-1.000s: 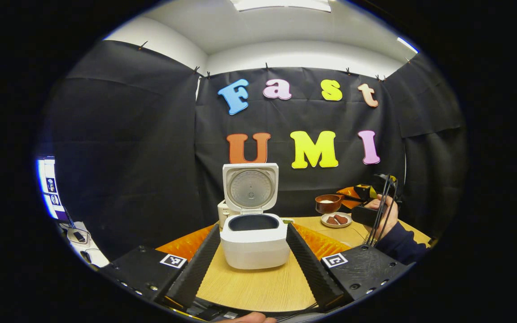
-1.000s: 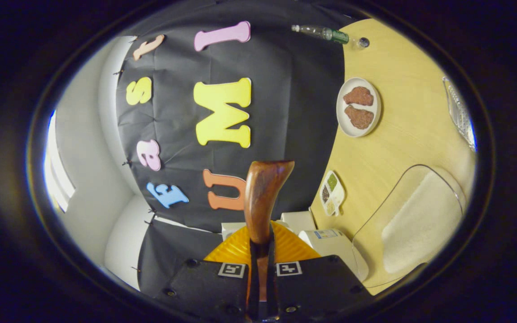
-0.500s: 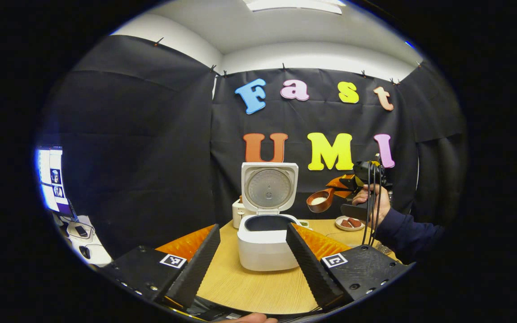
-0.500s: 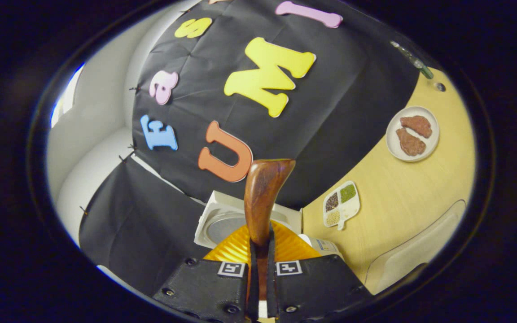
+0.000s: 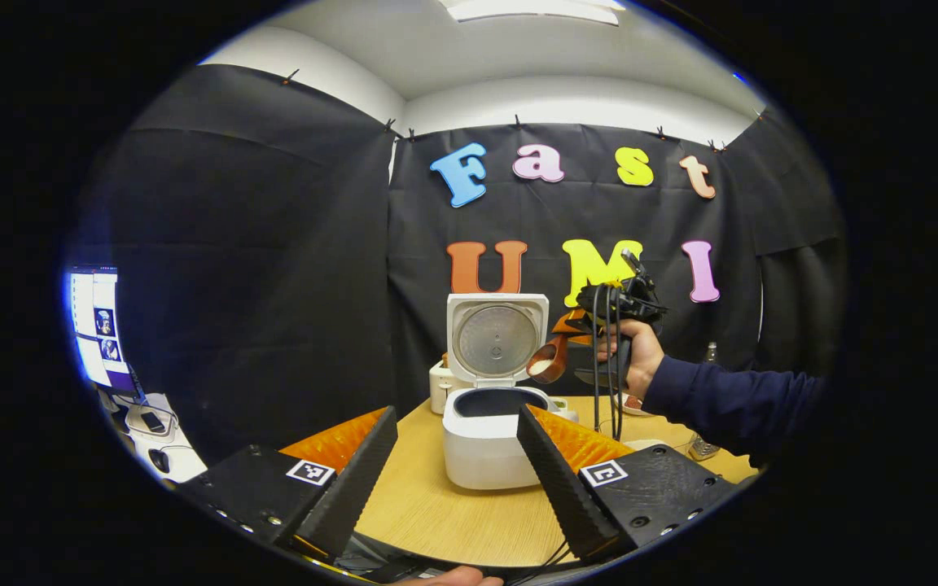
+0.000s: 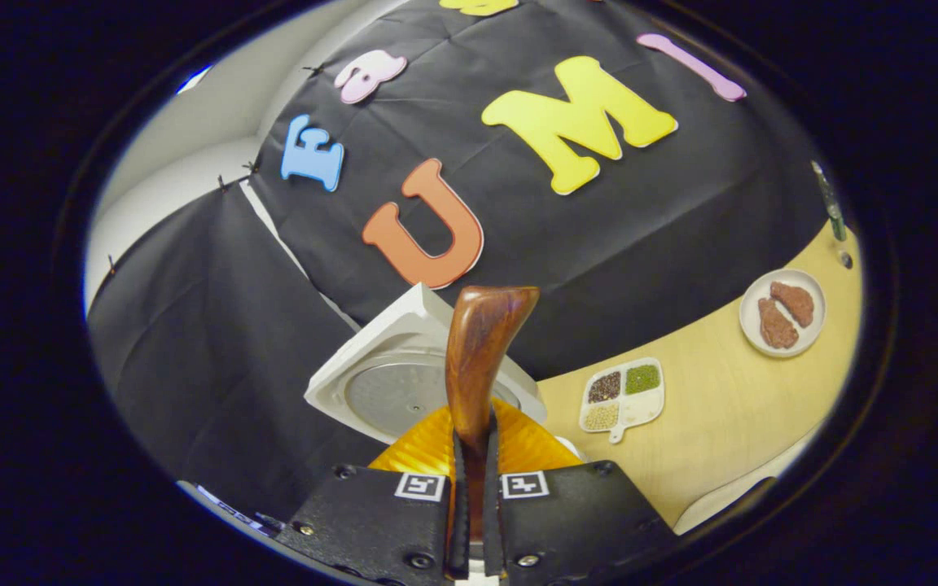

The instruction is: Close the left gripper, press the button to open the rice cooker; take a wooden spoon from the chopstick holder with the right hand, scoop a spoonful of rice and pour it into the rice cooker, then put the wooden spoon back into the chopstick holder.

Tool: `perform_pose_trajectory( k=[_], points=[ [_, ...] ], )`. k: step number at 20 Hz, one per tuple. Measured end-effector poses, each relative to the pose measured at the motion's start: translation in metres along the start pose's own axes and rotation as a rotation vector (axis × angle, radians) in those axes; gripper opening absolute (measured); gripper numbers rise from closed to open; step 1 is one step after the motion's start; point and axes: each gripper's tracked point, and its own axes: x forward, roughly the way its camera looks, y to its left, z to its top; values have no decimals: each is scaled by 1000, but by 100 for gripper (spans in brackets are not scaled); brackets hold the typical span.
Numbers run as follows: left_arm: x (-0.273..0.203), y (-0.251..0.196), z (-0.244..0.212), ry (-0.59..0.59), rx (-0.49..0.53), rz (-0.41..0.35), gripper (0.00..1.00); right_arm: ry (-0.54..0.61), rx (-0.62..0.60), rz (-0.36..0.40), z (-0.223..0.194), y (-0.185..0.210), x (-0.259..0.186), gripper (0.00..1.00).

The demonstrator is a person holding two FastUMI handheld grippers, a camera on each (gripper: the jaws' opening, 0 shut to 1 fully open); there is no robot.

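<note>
In the left gripper view, the rice cooker is set on the table between and beyond the left gripper's 2 spread fingers, its lid raised behind the pot. The wooden spoon is held above the pot's right edge by the right gripper. In the right gripper view, a divided dish lies right of the lid, a plate farther right.

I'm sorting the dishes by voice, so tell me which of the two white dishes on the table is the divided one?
The divided dish, nearest the rice cooker's open lid, holds grains in separate compartments; the round plate farther off holds two brown pieces.
</note>
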Motion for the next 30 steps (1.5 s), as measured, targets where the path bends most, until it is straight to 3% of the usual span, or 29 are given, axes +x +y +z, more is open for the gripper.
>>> perform_pose_trajectory(
  k=[12, 17, 22, 30],
  points=[
    [-3, 9, 2, -16, -11, 48, 94, -79, -619, -28, -16, 48, 27, 15],
    [-5, 10, 0, -15, -6, 44, 94, -85, -760, -49, -28, 43, 32, 16],
    [-6, 8, -1, -8, -8, 28, 94, -42, -790, -49, -37, 34, 36, 17],
    [-8, 6, -2, 3, 4, 9, 94, -60, -966, -52, -43, 34, 16, 17]
  ],
)
